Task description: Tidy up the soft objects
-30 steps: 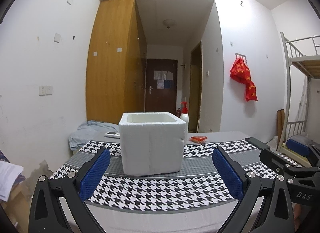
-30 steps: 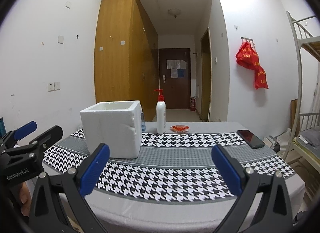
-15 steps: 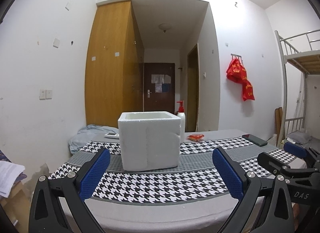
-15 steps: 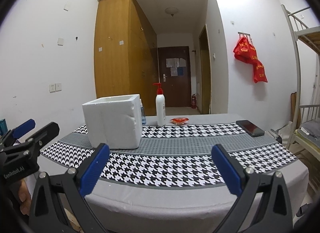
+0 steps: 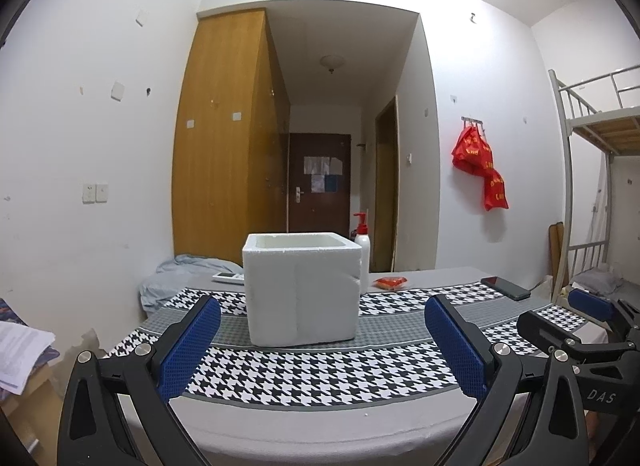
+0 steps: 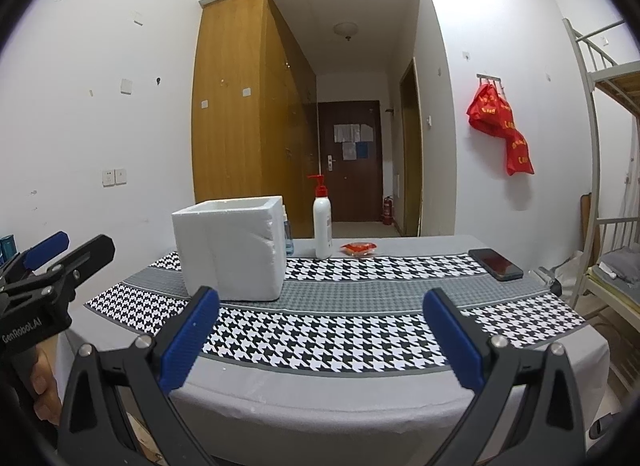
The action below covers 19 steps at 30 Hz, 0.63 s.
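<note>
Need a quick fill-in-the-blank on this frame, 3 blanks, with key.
1. The white foam box stands on the ____ tablecloth.
2. The pump bottle has a ____ pump top.
3. Both the left claw and the right claw are ____, holding nothing.

Missing words: houndstooth; red; open

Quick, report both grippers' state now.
Left gripper: open, holding nothing.
Right gripper: open, holding nothing.
</note>
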{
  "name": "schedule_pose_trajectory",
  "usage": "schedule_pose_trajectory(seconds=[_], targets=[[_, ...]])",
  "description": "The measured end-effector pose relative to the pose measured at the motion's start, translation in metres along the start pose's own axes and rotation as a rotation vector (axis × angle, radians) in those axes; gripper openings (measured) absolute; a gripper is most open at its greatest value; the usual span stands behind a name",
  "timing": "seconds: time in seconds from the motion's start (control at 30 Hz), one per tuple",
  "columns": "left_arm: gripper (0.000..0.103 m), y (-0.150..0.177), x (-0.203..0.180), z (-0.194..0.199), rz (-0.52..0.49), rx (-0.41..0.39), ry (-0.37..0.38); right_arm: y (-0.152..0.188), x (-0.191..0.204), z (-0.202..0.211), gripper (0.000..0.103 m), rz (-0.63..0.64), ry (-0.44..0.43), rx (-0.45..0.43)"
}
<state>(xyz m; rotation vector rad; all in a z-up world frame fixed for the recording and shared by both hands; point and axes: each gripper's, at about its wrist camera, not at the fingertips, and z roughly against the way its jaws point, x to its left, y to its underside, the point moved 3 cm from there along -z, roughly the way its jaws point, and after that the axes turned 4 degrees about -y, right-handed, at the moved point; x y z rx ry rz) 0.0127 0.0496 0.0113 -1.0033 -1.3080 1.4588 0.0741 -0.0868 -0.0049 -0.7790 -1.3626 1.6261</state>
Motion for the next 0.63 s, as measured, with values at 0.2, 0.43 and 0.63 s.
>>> schedule_pose_trajectory(seconds=[0.2,0.43,0.63], targets=[[0.102,0.0024,0.0013,-0.0007,0.001,0.007,-0.004,0.0003,0.0,-0.0016,0.103,-0.002,-0.003,0.002],[0.102,0.0013,-0.0001,0.0009,-0.006,-0.002,0.004,-0.0002,-0.0002,-0.0008,0.103,0.001,-0.001,0.003],[0.102,0.001,0.002,0.0015,0.005,-0.006,0.001,0.0,0.0012,-0.0005,0.103,0.002,-0.001,0.003]])
